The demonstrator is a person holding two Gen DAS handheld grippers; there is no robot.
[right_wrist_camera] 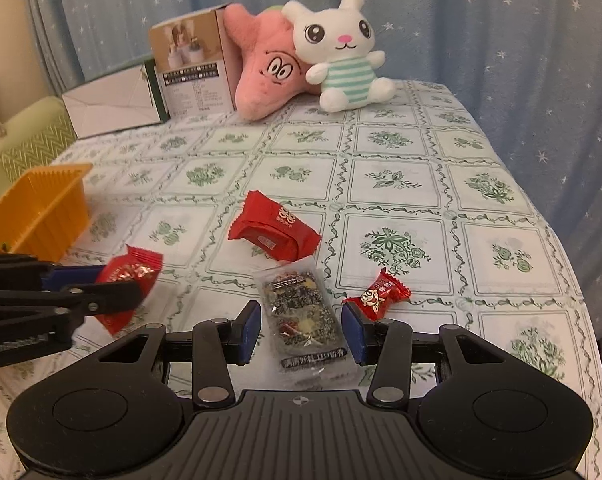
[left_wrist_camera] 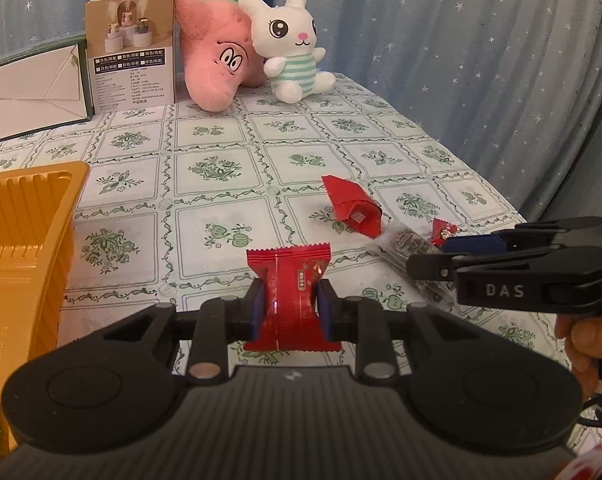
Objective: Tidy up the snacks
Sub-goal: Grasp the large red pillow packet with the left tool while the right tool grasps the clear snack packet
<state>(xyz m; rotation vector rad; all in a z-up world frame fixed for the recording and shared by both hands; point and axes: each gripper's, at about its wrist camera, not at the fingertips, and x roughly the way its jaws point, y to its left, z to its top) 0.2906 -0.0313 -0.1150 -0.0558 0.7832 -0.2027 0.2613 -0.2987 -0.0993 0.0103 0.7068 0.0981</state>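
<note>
between the spread fingers of the right gripper lies the clear bar, long axis along them, while the left gripper clamps a red pack.

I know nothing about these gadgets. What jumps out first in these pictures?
Two plush toys at the table's far edge: a white bunny leaning on a pink starfish. Nearer, the left gripper pinches a red snack packet, and an orange tray sits at the left.
</note>
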